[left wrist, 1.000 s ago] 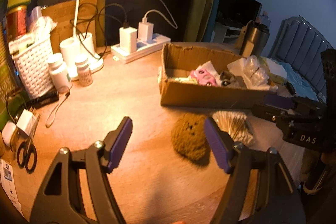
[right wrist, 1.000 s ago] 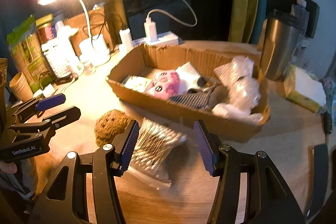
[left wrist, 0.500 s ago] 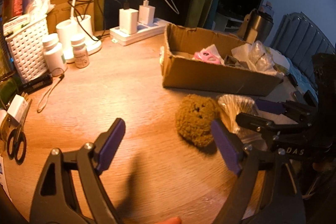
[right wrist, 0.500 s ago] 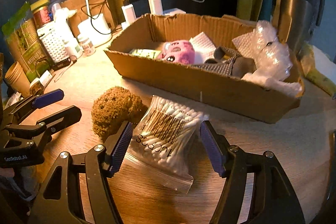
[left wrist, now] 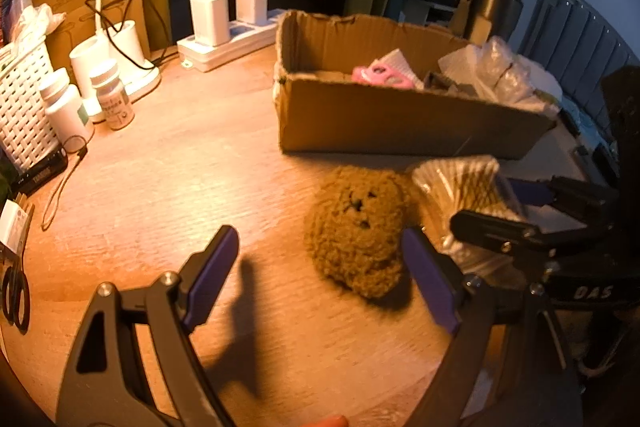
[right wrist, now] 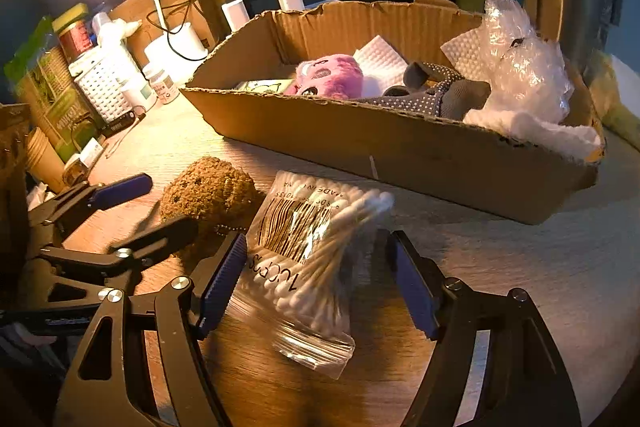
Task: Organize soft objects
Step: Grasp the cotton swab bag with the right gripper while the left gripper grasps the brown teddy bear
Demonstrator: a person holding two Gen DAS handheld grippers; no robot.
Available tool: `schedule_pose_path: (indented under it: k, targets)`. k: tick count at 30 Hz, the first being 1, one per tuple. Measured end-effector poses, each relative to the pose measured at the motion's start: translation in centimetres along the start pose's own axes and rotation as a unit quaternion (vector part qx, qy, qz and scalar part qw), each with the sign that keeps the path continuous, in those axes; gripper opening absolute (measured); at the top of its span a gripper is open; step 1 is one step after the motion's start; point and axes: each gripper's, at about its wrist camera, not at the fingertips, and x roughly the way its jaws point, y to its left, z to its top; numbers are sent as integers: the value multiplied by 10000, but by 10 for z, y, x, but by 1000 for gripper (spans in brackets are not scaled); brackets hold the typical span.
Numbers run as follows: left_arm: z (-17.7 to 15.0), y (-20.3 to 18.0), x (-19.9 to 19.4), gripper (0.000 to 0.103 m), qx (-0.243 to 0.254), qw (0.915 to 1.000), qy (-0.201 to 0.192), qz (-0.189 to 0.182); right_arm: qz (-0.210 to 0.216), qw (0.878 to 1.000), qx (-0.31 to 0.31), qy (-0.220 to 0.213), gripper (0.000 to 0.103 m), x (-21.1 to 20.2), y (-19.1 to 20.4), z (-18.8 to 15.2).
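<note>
Right tool body [left wrist: 592, 293]: white letters "DAS" are showing on the black frame, seen from the left wrist view.
Bag of cotton swabs [right wrist: 308, 267]: "100PCS" is reading upside down near the lower edge; "MADE IN CHINA" is running upside down along the top, partly blurred, above a barcode whose digits are too blurred to read.
Black stick-shaped item [left wrist: 40, 173] on the desk: white lettering is showing, too small to make out.

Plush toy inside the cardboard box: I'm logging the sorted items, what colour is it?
Pink plush toy with dark markings, clearest in the right wrist view.
</note>
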Motion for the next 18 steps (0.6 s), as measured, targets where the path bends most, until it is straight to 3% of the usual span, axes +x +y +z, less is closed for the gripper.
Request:
schedule_pose_path:
  k: [10,15,18]
  targets:
    - [2,-21,16,83,337,9992,206,28,228,9996,-137,-66,55,-9,-3,-6]
    - [2,-31,16,55,520,9984,168,132,293,9994,-132,-108,50,-17,-6,-13]
    - [2,-33,15,48,507,9986,82,102,323,9993,-154,-129,49,-22,-8,-18]
